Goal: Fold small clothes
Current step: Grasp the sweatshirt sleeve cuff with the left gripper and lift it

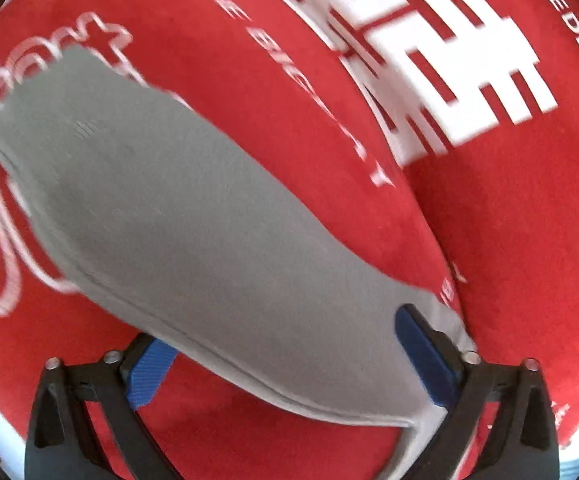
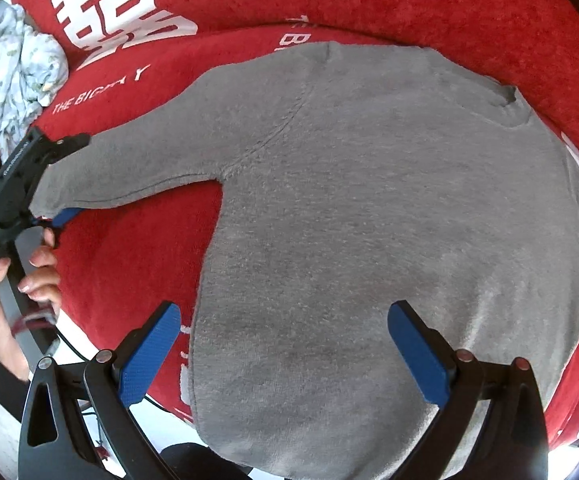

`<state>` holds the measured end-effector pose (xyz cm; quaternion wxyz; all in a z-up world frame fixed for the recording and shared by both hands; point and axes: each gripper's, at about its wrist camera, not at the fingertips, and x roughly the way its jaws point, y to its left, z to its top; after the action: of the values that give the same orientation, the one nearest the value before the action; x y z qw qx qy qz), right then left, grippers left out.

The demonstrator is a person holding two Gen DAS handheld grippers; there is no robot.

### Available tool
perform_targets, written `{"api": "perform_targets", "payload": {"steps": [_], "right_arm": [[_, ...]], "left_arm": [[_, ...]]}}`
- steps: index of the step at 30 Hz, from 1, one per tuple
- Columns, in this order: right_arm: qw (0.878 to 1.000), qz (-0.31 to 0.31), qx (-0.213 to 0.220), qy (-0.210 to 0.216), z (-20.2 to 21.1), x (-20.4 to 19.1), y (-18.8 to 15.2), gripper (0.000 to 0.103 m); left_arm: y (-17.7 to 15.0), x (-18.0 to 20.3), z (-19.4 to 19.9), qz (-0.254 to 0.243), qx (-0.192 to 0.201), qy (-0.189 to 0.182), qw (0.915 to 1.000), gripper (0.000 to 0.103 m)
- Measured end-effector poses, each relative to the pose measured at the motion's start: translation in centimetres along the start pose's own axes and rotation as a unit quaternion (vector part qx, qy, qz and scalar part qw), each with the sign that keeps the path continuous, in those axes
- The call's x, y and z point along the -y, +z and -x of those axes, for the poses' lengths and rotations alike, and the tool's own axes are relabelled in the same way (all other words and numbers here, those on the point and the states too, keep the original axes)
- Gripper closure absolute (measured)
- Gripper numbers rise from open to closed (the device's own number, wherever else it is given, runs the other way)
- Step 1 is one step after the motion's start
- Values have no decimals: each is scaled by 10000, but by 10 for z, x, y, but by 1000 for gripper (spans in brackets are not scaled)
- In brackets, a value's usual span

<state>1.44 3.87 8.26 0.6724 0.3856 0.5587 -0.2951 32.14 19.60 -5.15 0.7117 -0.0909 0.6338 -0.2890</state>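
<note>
A small grey sweater [image 2: 369, 220] lies flat on a red blanket [image 2: 409, 4], its left sleeve [image 2: 149, 164] stretched out to the left. My left gripper [image 2: 63, 184] is at the sleeve's cuff. In the left wrist view the sleeve [image 1: 169, 208] runs between its wide-open blue fingers [image 1: 425, 360], one pad under the cloth and one over it. My right gripper [image 2: 285, 352] is open and empty, hovering over the sweater's lower body near the hem.
The red blanket [image 1: 509, 240] has large white characters [image 1: 429, 52] and white lettering. A crumpled pale patterned cloth [image 2: 13, 72] lies at the far left. A hand [image 2: 29, 272] holds the left gripper's handle. The blanket's edge and white floor show at bottom left.
</note>
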Motion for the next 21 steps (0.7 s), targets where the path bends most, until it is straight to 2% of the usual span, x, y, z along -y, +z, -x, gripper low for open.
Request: {"api": "perform_targets", "payload": {"steps": [1, 2, 3, 4, 8, 13, 17, 18, 21], "right_arm": [[10000, -17, -2, -11, 0, 1, -1, 0], [10000, -56, -9, -24, 0, 3, -2, 0], [10000, -88, -11, -32, -1, 4, -2, 0], [9999, -122, -16, -34, -1, 6, -3, 0], [9996, -266, 33, -41, 5, 12, -10, 0], [9988, -454, 204, 6, 15, 28, -17, 0], [9963, -811, 286, 60, 22, 55, -22, 0], [9954, -901, 321, 90, 25, 65, -22, 0], [9928, -1102, 459, 84, 37, 95, -25, 0]], "left_arm": [[3, -3, 0, -34, -55, 119, 9999, 32], [5, -5, 1, -118, -75, 248, 9996, 56], [8, -5, 0, -232, -99, 369, 9990, 74], [10, -8, -1, -323, -193, 369, 9986, 97], [8, 0, 7, -709, -106, 250, 9971, 97], [-2, 55, 33, -1659, 144, -139, 9859, 97], [-20, 134, 36, -2516, 159, -631, 9656, 97], [-32, 164, 35, -2818, 156, -792, 9561, 97], [-71, 220, 38, -3404, -27, -1267, 9317, 97]]}}
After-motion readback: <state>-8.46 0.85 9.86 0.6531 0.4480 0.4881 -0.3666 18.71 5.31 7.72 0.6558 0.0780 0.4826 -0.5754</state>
